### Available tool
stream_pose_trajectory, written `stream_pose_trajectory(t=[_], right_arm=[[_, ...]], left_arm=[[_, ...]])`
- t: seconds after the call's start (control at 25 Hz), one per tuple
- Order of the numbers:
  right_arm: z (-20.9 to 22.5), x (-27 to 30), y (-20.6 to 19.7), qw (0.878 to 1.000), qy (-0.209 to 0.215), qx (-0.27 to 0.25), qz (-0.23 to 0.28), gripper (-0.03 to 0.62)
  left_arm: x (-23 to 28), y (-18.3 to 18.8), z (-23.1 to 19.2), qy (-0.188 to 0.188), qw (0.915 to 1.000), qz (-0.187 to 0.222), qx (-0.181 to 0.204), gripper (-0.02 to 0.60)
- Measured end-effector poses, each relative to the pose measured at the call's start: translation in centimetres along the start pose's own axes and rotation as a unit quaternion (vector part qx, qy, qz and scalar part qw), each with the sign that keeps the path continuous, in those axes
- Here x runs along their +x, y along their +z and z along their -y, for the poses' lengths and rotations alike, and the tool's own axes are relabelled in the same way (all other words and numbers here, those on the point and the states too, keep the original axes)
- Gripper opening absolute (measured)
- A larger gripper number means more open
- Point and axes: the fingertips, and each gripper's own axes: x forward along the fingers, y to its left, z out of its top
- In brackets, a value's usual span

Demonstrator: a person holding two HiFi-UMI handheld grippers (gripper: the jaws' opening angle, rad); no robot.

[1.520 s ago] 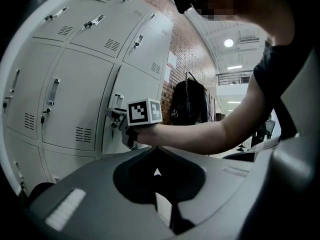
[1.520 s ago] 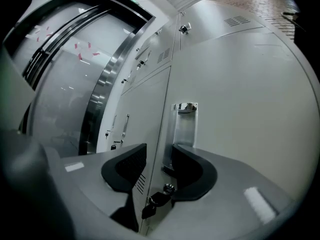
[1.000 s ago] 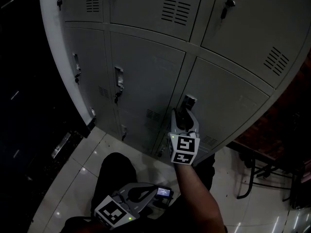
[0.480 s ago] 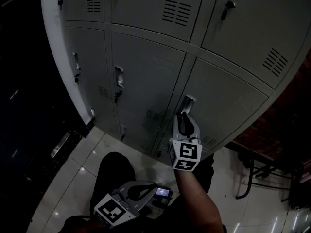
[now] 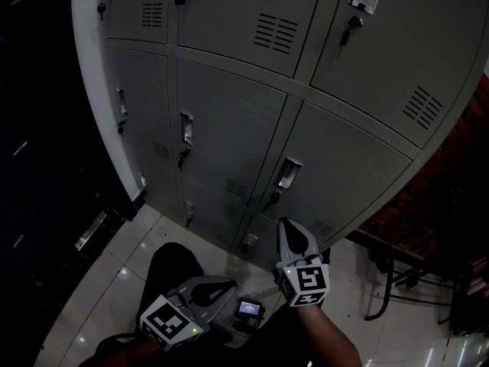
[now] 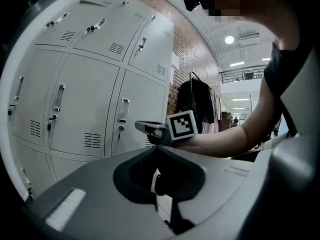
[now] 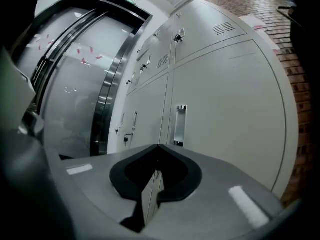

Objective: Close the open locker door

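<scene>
The grey lockers fill the head view, and the door (image 5: 344,174) with the metal handle (image 5: 286,173) lies flush with its neighbours. My right gripper (image 5: 290,226) hangs below that handle, apart from it, with its jaws shut and empty. In the right gripper view the same handle (image 7: 180,125) stands ahead of the shut tips (image 7: 158,146). My left gripper (image 5: 226,286) stays low by the person's legs, shut on nothing. The left gripper view shows its closed tips (image 6: 157,146) and, beyond them, the right gripper (image 6: 148,128) in front of the lockers.
Other locker doors with handles and hanging keys (image 5: 185,136) surround the one ahead. A small lit device (image 5: 248,308) lies on the tiled floor. A metal chair frame (image 5: 386,281) stands to the right. Clothes hang on a rack (image 6: 197,99). A metal-framed glass wall (image 7: 102,89) runs on the left.
My right gripper has pulled back and down from the door handle, and its jaws have closed. The left gripper has barely moved.
</scene>
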Motion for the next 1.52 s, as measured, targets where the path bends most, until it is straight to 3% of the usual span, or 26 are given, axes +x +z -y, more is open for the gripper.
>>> stream_pose_trajectory(t=[0.56,0.84,1.08,1.52], right_arm=[[0.8,-11.0,-2.1,0.999,0.021,0.010,-0.022,0.003],[0.8,-15.6,-3.5,0.997,0.023,0.063,-0.046,0.002],[0.1,-17.2,-5.2,0.995,0.039,0.073,-0.052,0.002],[-0.2,-16.2,-5.6,0.997,0.044,0.043,-0.054,0.002]], left_arm=[[1.5,-0.5,-0.6,-0.009,0.9999,-0.015,-0.001,0.012],[1.4,-1.7,-0.4,-0.020,0.9995,-0.026,-0.005,0.012],[2.0,-1.9,0.1,-0.032,0.9993,-0.019,0.000,0.012],[2.0,-1.7,-0.3,-0.037,0.9993,-0.005,-0.006,0.012]])
